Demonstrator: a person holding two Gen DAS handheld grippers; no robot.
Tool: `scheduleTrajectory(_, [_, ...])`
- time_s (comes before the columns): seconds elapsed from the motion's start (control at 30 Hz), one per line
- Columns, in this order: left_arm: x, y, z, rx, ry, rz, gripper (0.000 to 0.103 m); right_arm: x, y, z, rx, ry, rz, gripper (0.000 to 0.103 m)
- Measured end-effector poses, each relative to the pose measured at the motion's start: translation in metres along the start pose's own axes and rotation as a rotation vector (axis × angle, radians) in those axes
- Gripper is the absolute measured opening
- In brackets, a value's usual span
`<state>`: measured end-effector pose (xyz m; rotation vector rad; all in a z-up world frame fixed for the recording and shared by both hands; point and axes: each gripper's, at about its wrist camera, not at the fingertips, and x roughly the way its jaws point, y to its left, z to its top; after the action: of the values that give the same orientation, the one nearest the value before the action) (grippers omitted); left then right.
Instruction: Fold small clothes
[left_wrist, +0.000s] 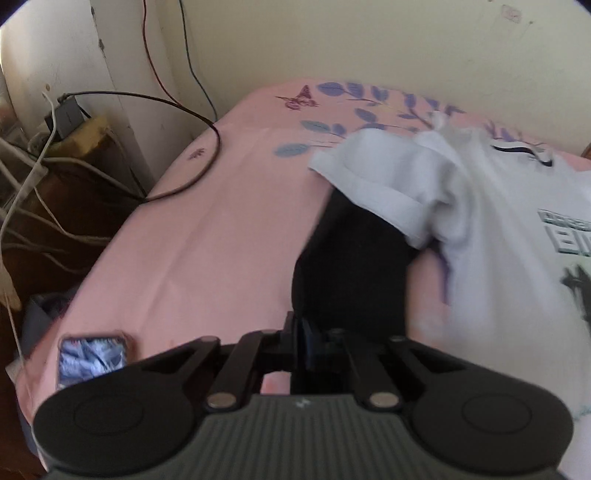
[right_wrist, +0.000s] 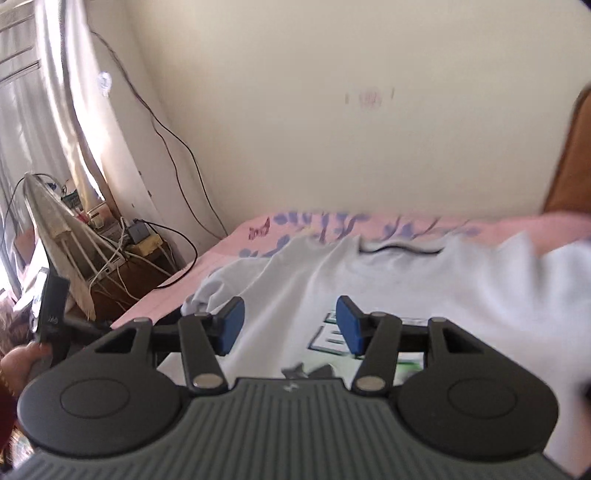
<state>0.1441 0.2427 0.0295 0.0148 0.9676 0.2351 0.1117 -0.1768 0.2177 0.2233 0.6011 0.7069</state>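
Note:
A white printed T-shirt (left_wrist: 491, 206) lies spread on the pink bed sheet (left_wrist: 207, 229), its left sleeve (left_wrist: 373, 181) resting over a black cloth (left_wrist: 351, 266). My left gripper (left_wrist: 301, 343) is shut, its jaws together at the near edge of that black cloth; whether it pinches the cloth I cannot tell. In the right wrist view the same T-shirt (right_wrist: 406, 280) lies face up with its print under my right gripper (right_wrist: 290, 326), which is open and empty just above the shirt's chest.
A phone (left_wrist: 92, 356) lies on the bed's near left corner. Cables (left_wrist: 184, 110) trail over the bed's far left edge from a cluttered side table (right_wrist: 122, 243). The wall (right_wrist: 332, 129) runs behind the bed. A wooden headboard (right_wrist: 572, 166) stands at right.

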Motion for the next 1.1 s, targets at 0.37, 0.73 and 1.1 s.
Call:
scheduleTrajectory(0.37, [-0.094,0.079,0.111,-0.282,-0.165,0.063,0.003,0.034,-0.089,-0.047,0.371,0.002,0.037,0.070])
scheduleTrajectory(0.73, [-0.174,-0.199,0.143,0.283,-0.211,-0.365,0.056,0.018,-0.106,-0.043,0.512,-0.018,0.147,0.069])
scheduleTrajectory(1.1, [-0.193,-0.195,0.100,0.333,-0.371,-0.296,0.090,0.001,-0.110,-0.039,0.523,-0.087,0.092,0.070])
